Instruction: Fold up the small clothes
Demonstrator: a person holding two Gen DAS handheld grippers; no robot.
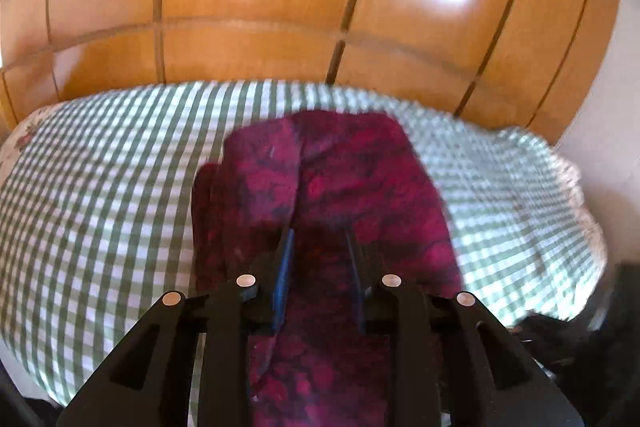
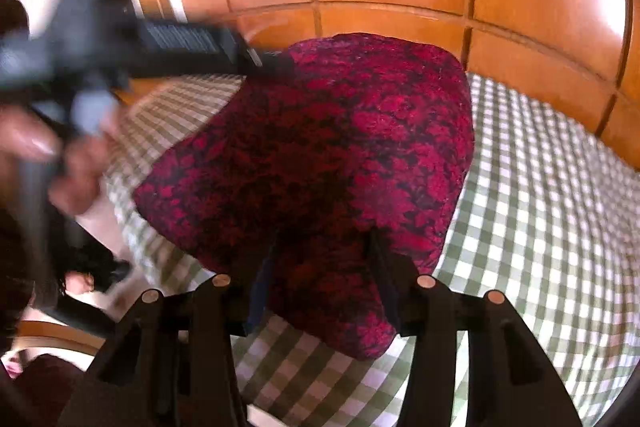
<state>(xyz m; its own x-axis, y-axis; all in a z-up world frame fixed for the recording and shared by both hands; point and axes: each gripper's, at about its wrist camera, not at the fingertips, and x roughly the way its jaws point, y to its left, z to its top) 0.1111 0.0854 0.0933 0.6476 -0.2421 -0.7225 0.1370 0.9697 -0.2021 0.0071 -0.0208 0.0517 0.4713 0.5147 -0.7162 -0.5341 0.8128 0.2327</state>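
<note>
A small crimson garment with a dark floral pattern [image 1: 328,187] hangs lifted over the green-and-white checked bed cover [image 1: 100,187]. My left gripper [image 1: 320,239] has cloth between its fingers and draped over them. In the right wrist view the same garment [image 2: 320,155] is spread wide and raised above the cover [image 2: 540,227]. My right gripper [image 2: 324,243] grips its near edge, fingertips buried in the cloth. The left gripper [image 2: 276,61] reaches in from the upper left and holds the garment's far corner, blurred by motion.
A wooden wardrobe [image 1: 280,19] with panelled doors stands behind the bed. The bed's right edge [image 1: 576,195] drops off near a white wall. A hand [image 2: 36,143] holds the left gripper at the left of the right wrist view. Dark items [image 1: 560,339] lie at lower right.
</note>
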